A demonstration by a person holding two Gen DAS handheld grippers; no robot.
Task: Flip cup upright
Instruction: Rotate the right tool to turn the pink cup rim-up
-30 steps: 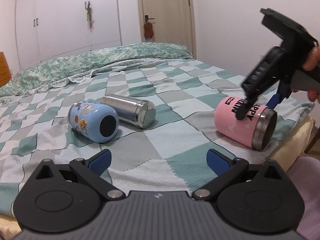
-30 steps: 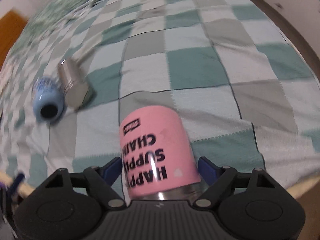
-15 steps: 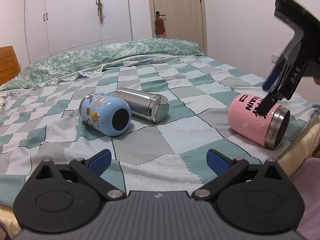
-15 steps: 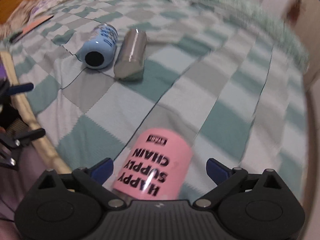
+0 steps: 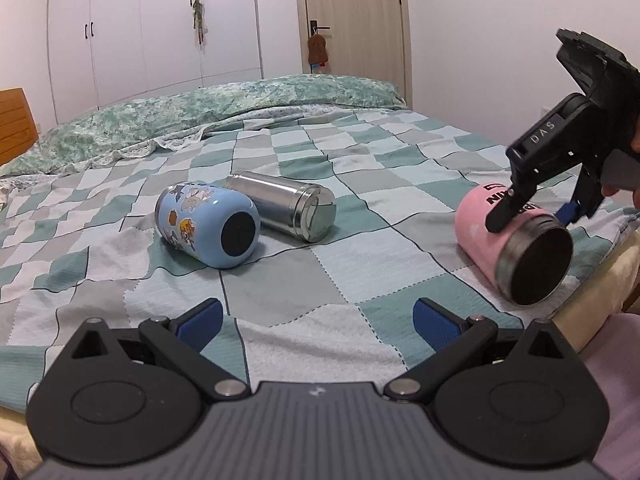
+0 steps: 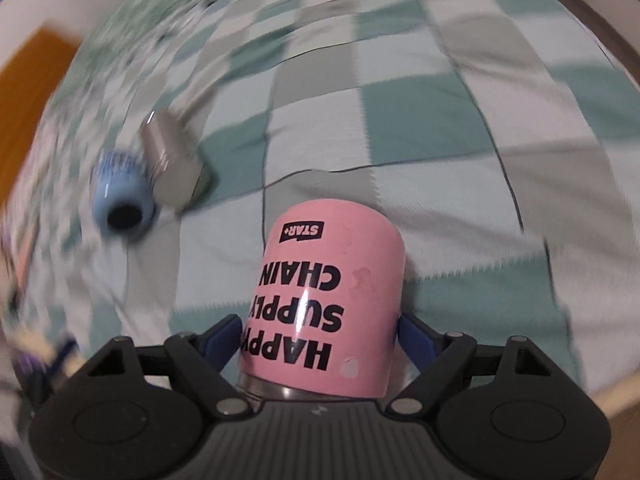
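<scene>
The right hand-held gripper [image 6: 320, 332] is grasping the pink cup [image 6: 326, 300] lying sideways between its fingers on the bed [image 6: 420, 120]; the left hand-held gripper [image 5: 316, 318] is hanging released.

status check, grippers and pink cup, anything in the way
Right gripper shut on pink cup, cup on its side. Left gripper open, holding nothing. Blue cup and steel cup lie apart, not blocking.

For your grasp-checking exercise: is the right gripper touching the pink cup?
Touching. The right wrist view shows both blue pads pressed against the pink cup, held by the right gripper.
</scene>
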